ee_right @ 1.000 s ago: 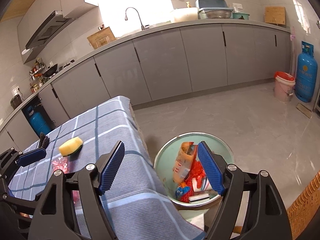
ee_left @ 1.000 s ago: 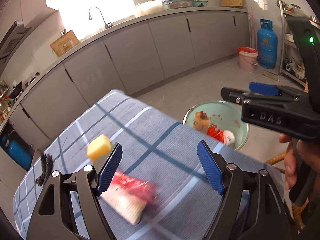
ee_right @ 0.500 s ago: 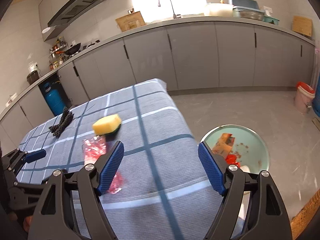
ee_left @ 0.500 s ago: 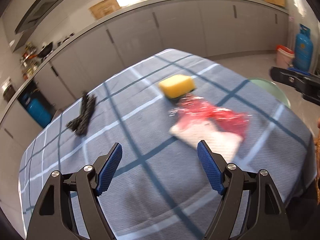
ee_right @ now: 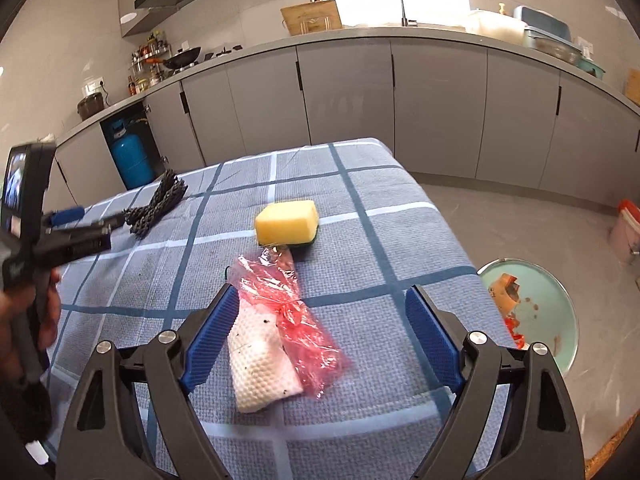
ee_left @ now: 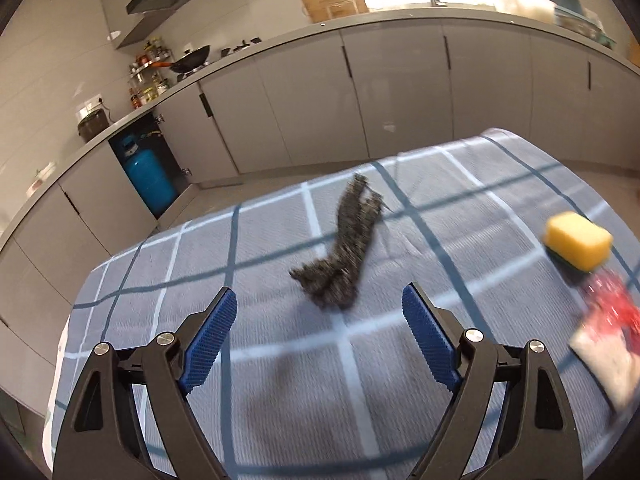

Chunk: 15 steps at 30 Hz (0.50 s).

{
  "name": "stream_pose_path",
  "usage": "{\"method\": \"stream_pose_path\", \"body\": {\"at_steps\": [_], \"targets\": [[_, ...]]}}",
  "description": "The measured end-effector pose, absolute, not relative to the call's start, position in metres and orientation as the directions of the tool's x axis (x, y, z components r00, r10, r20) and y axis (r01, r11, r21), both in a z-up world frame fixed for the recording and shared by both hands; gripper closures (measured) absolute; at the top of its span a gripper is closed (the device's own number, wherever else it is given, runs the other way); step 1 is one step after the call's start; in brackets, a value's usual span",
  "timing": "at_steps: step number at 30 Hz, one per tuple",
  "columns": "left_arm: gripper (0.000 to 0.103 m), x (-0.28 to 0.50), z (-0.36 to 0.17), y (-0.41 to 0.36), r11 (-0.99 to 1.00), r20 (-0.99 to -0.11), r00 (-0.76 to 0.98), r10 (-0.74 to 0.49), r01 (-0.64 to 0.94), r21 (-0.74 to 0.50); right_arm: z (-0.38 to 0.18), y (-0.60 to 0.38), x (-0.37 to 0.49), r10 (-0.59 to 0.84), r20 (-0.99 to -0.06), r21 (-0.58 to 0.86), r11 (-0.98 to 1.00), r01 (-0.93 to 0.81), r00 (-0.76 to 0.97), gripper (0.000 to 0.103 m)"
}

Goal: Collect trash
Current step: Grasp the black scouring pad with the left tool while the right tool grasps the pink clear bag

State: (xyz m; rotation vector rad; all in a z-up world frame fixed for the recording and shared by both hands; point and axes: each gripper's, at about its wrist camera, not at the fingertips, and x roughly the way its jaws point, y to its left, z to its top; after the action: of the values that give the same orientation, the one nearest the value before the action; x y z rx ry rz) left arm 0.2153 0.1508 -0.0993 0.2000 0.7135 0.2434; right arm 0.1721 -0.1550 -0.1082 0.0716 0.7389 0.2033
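On the blue checked tablecloth (ee_left: 280, 380) lies a dark grey scrap of woven cloth (ee_left: 344, 258), just ahead of my left gripper (ee_left: 320, 322), whose jaws are opening with nothing between them. A yellow sponge (ee_right: 287, 222) sits mid-table, with a red plastic wrapper (ee_right: 294, 300) and a white paper towel (ee_right: 260, 364) in front of it. My right gripper (ee_right: 318, 326) hovers over the wrapper and towel, jaws opening, pads not pressing on them. The green trash bin (ee_right: 560, 320) stands on the floor to the right of the table, with scraps inside.
Grey kitchen cabinets (ee_right: 440, 96) run along the back under a counter. A blue gas cylinder (ee_left: 148, 174) stands in an open cabinet at left. A pink bucket (ee_right: 626, 232) is on the floor at far right. The left gripper (ee_right: 76, 228) and a hand show at the right wrist view's left edge.
Both grippers swung left, away from the bin. The left one now faces the dark cloth instead of the wrapper; the right one now stands over the wrapper and towel. Both jaws widened slightly.
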Motion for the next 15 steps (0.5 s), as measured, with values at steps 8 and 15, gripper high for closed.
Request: {"method": "stream_pose_path", "body": {"at_steps": [8,15], "targets": [[0.017,0.27,-0.124,0.164,0.961,-0.661,0.702,0.264,-0.137,0.239,-0.119,-0.15,0.183,0.196,-0.69,0.116,0.98,-0.161,0.696,0.019],[0.085,0.276,-0.139,0.164,0.982,-0.726,0.664,0.18,-0.085,0.166,-0.122,-0.155,0.185,0.197,-0.696,0.124,0.98,-0.155,0.69,0.019]]}}
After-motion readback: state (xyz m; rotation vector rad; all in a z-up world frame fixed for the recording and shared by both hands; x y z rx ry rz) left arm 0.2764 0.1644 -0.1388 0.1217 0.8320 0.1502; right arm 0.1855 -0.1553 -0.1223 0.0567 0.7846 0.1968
